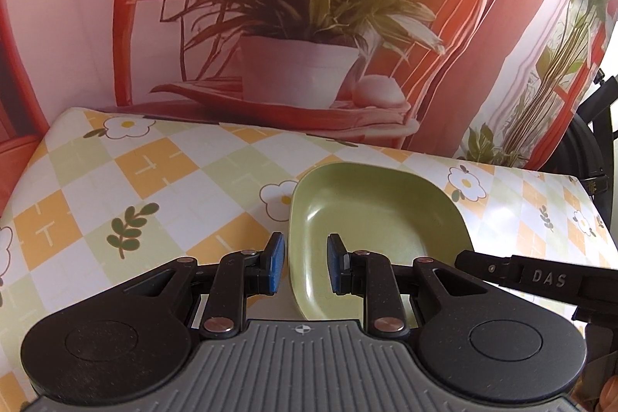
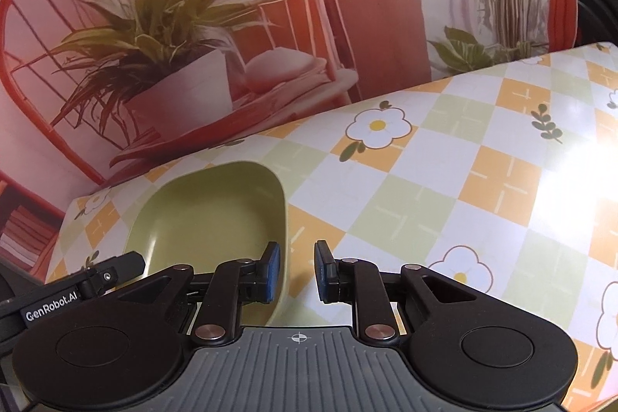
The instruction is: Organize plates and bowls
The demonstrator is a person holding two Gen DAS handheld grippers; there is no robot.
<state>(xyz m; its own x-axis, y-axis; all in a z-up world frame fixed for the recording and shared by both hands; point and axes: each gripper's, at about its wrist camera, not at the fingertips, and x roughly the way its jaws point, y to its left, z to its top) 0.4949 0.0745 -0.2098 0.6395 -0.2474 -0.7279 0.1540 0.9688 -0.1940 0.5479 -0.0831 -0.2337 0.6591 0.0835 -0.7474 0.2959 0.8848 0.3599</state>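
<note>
A checked floral tablecloth (image 2: 444,180) covers the table before a printed backdrop (image 1: 309,26) of potted plants; sunlight glares at right.

A plain sage-green plate (image 1: 370,215) lies on the tablecloth (image 1: 162,180), which is checked orange, pale green and white with daisies. Behind the plate hangs a red-pink backdrop (image 1: 444,26) printed with green plants.

Green dish (image 1: 370,219) on checked tablecloth (image 1: 154,188)
</note>
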